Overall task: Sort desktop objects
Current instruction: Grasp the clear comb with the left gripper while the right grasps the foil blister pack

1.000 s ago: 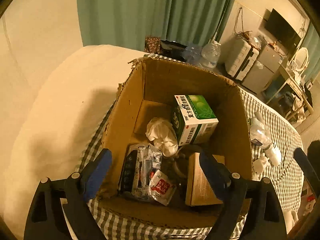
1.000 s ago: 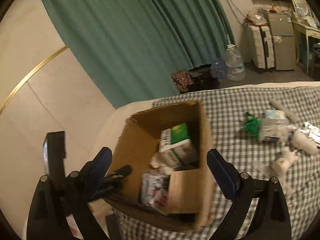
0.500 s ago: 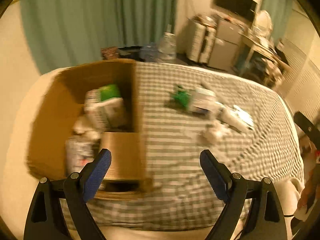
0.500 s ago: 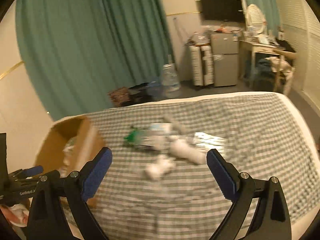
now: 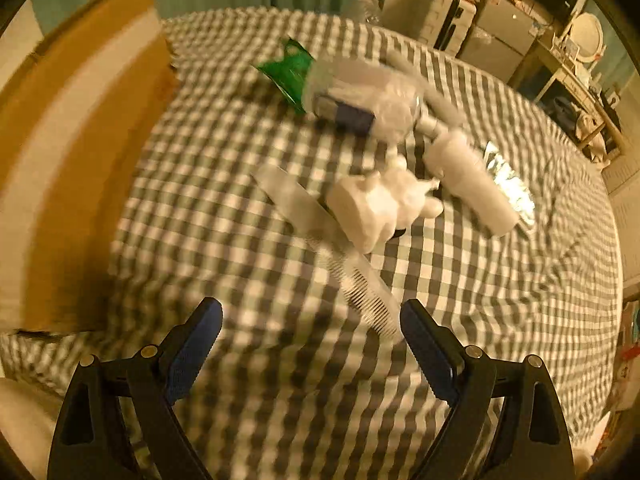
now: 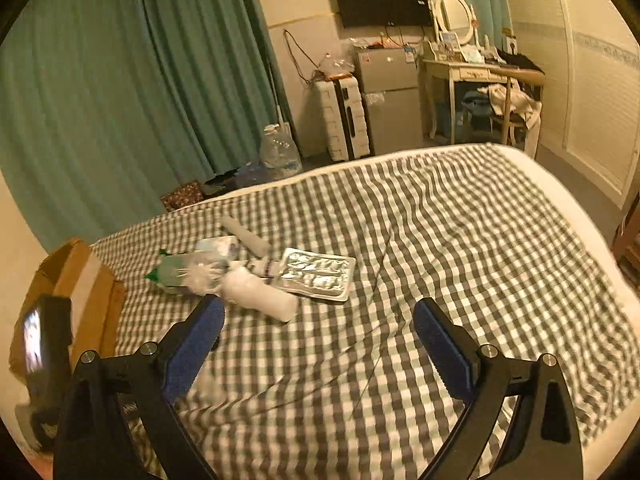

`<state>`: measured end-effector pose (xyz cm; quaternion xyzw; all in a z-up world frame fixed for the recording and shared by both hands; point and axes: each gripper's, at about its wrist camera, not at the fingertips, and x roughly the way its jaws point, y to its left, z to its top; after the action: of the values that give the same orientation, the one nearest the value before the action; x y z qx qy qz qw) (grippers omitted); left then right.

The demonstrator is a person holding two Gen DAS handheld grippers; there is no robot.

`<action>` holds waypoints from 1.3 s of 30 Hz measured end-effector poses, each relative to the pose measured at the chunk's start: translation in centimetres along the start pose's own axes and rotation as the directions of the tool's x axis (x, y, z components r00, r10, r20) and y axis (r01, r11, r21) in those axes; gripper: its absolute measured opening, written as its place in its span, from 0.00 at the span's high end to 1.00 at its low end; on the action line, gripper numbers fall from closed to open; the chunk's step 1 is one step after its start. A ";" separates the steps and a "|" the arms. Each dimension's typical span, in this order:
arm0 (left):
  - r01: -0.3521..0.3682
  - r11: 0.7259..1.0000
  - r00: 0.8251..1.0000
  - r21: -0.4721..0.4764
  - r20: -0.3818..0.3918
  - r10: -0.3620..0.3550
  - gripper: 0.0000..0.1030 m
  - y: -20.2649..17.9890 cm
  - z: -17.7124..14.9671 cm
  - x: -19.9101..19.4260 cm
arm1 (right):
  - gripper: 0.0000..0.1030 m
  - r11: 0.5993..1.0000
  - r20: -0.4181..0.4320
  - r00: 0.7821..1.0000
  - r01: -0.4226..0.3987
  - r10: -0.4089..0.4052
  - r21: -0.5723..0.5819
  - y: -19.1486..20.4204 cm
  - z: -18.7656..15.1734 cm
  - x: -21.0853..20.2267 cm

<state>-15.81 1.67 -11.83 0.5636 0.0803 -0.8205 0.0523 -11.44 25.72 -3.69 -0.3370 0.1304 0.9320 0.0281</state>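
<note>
White comb [image 5: 320, 240], foil blister pack [image 6: 318, 274], white roll [image 6: 260, 294] — clustered on checked cloth, beside cardboard box [image 5: 76, 152].

Silver blister pack [image 6: 318, 274] beside white roll [image 6: 258, 294] on checked cloth [image 6: 440, 240].

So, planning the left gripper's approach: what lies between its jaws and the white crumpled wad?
In the left wrist view, only a clear comb on checked cloth lies between left gripper and wad.

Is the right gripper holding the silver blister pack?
No. The right gripper is open and empty, and the blister pack lies on the checked cloth beyond its fingers.
</note>
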 end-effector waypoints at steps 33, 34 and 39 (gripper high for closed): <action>0.155 0.987 0.987 -0.052 0.054 -0.152 0.82 6.2 -0.7 1.2 | 0.99 0.987 -0.331 0.931 -0.157 0.155 0.020 -1.5 0.6 14.8; 0.173 0.983 0.985 -0.059 0.037 -0.171 0.82 6.8 -0.8 1.2 | 0.99 0.984 -0.320 0.932 -0.176 0.171 0.014 -1.0 0.5 13.7; 0.237 0.967 0.971 -0.093 0.016 -0.237 0.82 9.3 -0.5 0.3 | 0.96 0.963 -0.372 0.895 -0.271 0.247 -0.012 1.3 -1.3 10.2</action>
<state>-13.85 -7.34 -12.90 0.5451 0.1858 -0.8173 -0.0193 -18.63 23.77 -10.84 -0.4857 0.1474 0.8515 -0.1317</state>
